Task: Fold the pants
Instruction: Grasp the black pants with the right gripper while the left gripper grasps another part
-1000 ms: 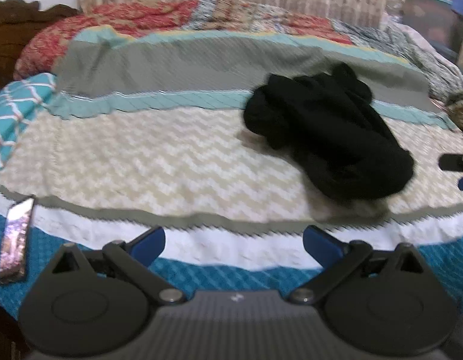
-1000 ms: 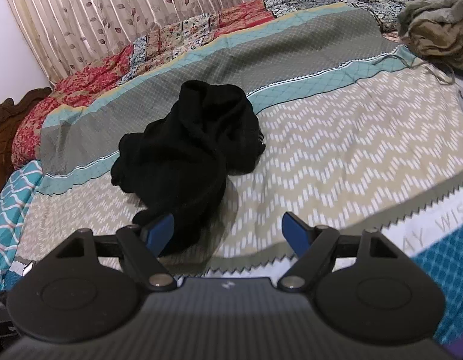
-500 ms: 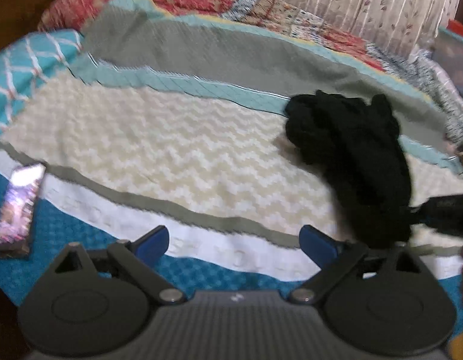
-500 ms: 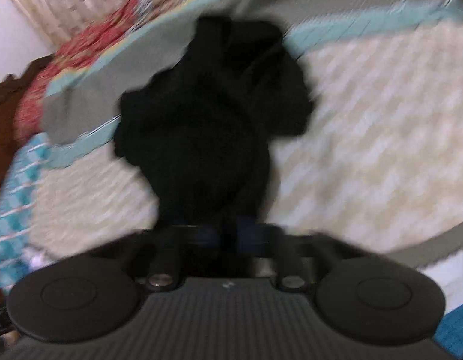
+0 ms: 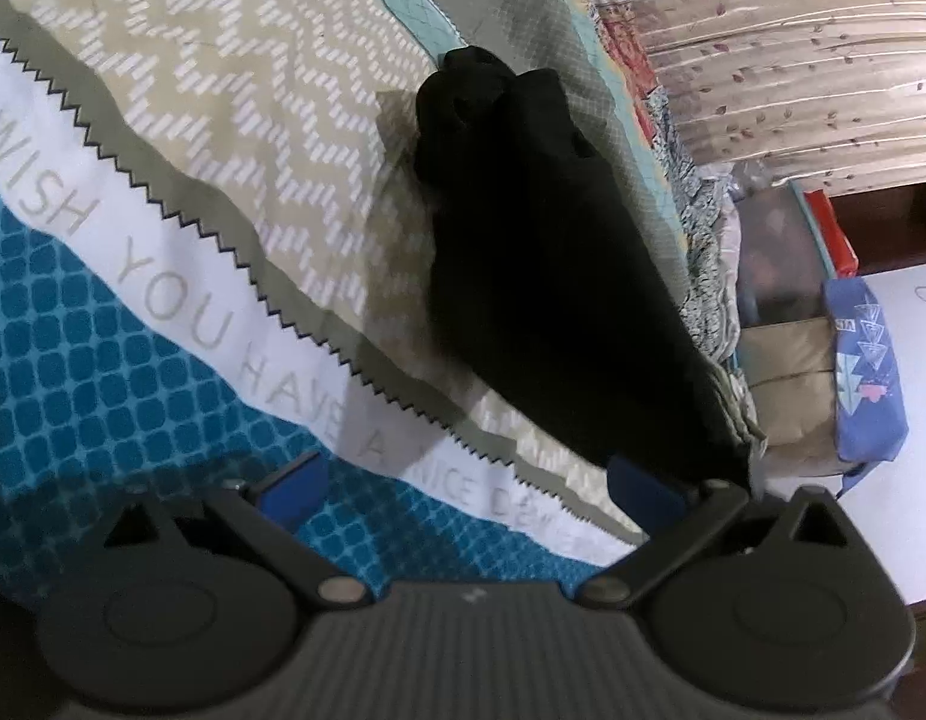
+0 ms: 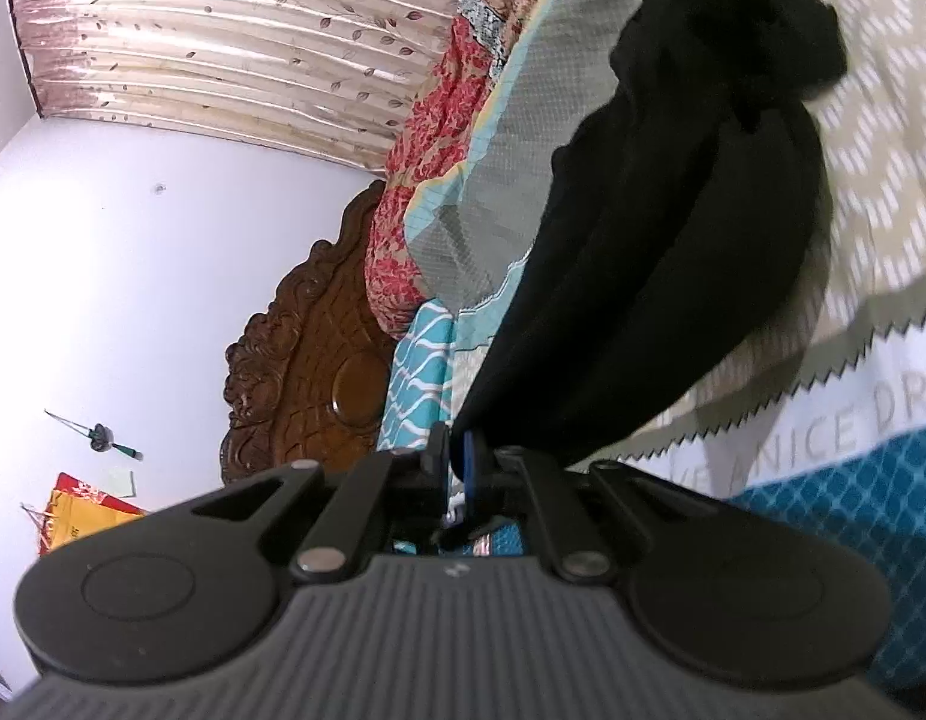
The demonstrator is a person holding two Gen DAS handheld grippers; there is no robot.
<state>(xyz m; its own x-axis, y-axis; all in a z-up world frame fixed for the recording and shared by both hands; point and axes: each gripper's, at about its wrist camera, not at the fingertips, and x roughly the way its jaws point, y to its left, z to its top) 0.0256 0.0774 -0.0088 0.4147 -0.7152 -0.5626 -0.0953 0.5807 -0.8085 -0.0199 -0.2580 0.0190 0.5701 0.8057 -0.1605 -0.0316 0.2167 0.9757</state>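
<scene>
The black pants lie bunched on the patterned bedspread, stretched toward the near edge in the left wrist view. My left gripper is open, its blue pads wide apart, and the near end of the pants reaches down beside its right pad. In the right wrist view the pants rise from my right gripper, which is shut on their near end, the blue pads pinched together on the black cloth. The pulled end hangs lifted off the bed.
A carved wooden headboard and a white wall stand beyond the bed in the right wrist view. Curtains hang behind. A blue bag and boxes sit beside the bed. The teal bedspread border lies near me.
My right gripper went from open to shut on the near end of the pants and pulled it up. Both views rolled sharply. My left gripper swung closer to the pants, still open.
</scene>
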